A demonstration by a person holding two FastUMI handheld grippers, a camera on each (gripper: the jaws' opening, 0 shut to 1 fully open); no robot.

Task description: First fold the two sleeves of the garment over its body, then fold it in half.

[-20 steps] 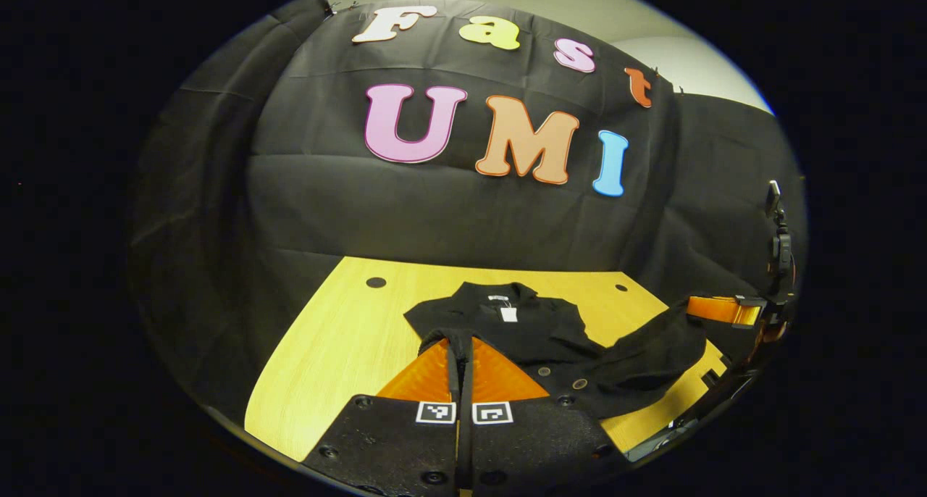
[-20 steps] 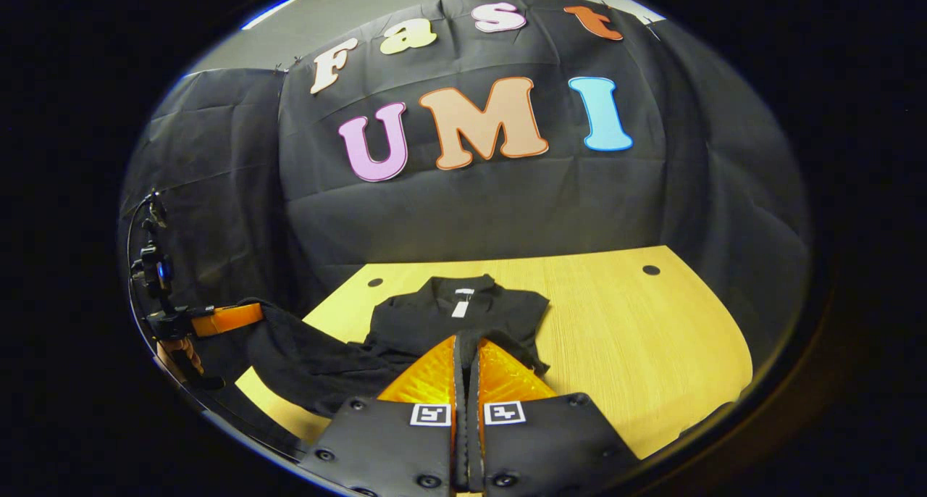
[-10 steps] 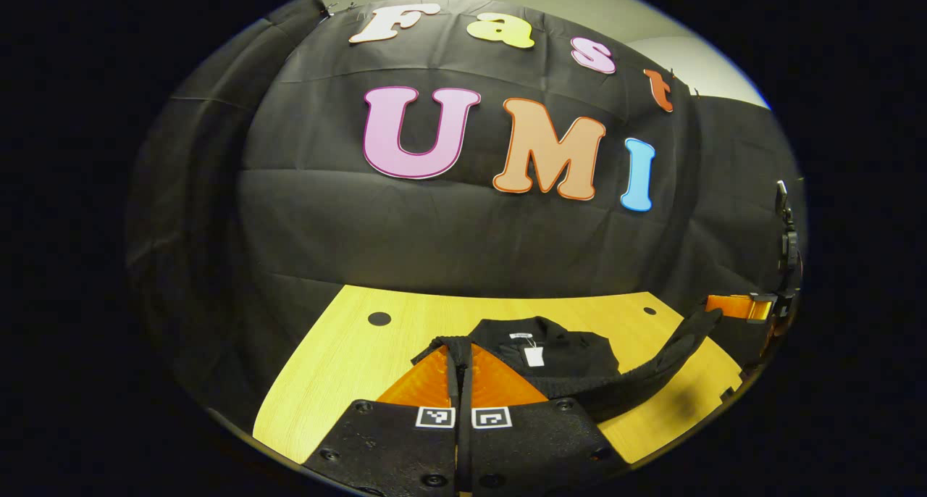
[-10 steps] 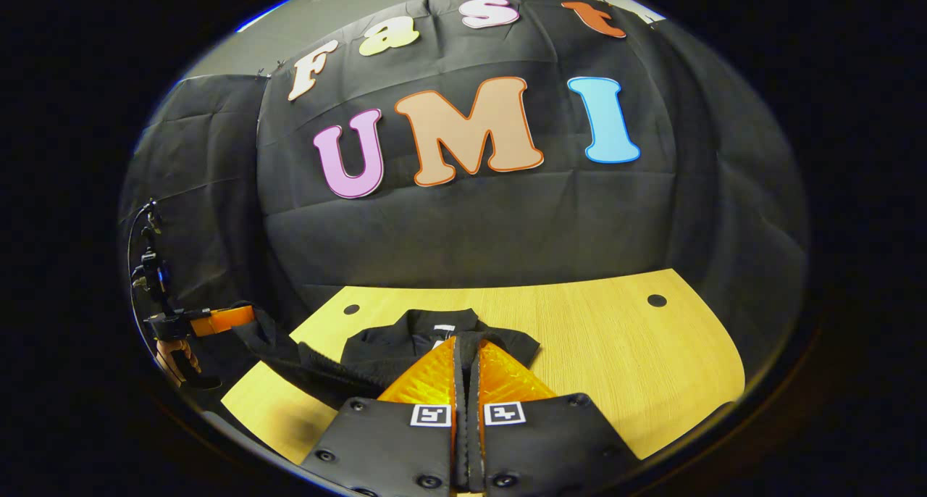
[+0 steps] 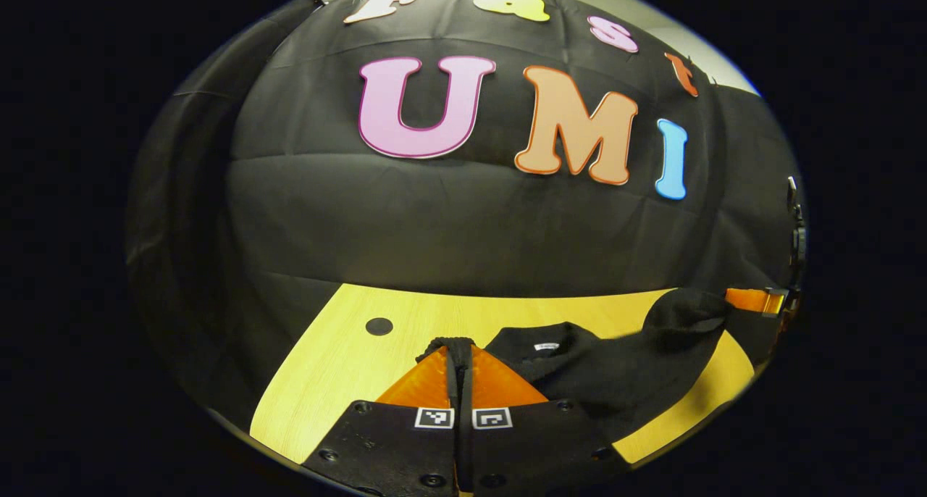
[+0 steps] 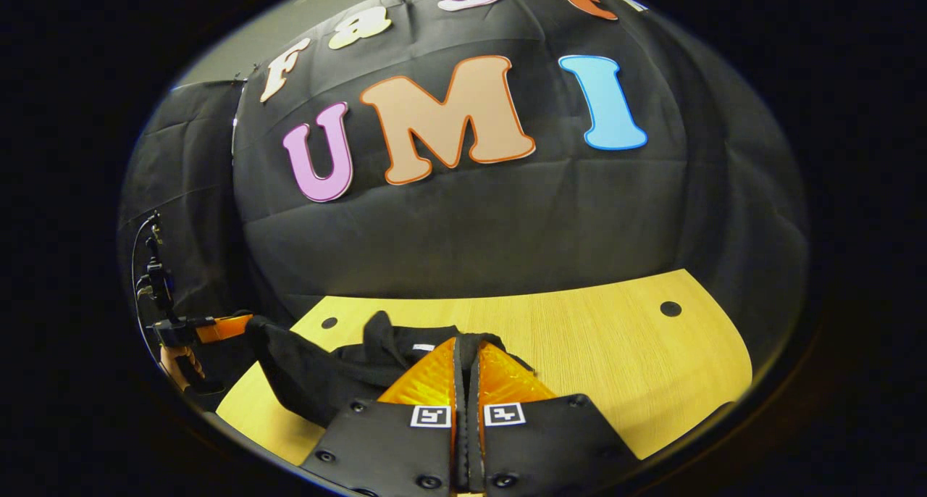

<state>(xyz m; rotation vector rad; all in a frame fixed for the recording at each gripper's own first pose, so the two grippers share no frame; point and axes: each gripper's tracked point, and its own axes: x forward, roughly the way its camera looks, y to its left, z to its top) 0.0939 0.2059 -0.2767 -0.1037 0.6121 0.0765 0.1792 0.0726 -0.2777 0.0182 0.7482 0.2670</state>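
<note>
Both grippers clamp the black garment (image 5: 615, 370): left gripper (image 5: 459, 352) and right gripper (image 6: 468, 348) hold its edge lifted above the wooden worktop (image 6: 615, 352).

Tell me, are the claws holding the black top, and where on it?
Yes. Both claws are shut on the black garment: the left claw and the right claw each pinch a fold of its edge, lifting it off the table.

Tabletop (image 5: 340, 366): light wood-grain surface with round dark holes (image 5: 379, 327) near the far corners. A black collared garment (image 5: 579, 370) lies on it toward the near edge, partly lifted off the surface.
</note>
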